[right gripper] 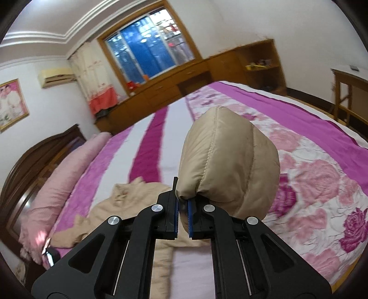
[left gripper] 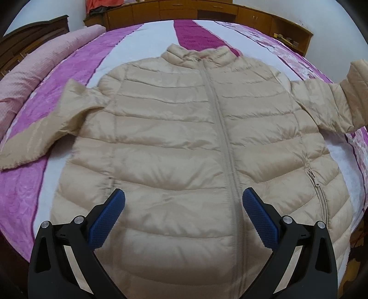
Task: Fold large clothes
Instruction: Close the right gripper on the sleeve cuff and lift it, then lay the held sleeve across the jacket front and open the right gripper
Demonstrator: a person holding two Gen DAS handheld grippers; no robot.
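A beige quilted puffer jacket [left gripper: 174, 138] lies zipped and front-up on the bed, collar far from me, sleeves spread to both sides. My left gripper [left gripper: 184, 207] is open and empty, hovering over the jacket's lower front near the hem, with the zipper just inside the right finger. My right gripper [right gripper: 183, 207] is shut on the jacket's right sleeve [right gripper: 227, 161] near its cuff and holds it lifted above the bed. That raised sleeve end shows in the left wrist view [left gripper: 356, 76] at the far right. The jacket body shows in the right wrist view [right gripper: 128, 202] below left.
The bed has a purple, white and rose-patterned cover [right gripper: 310, 179]. A pink rolled quilt [left gripper: 34, 73] lies along the left side by a dark headboard [right gripper: 25, 165]. Wooden cabinets [left gripper: 230, 13] and shelves stand beyond the far edge. A wooden table [right gripper: 349, 92] stands at right.
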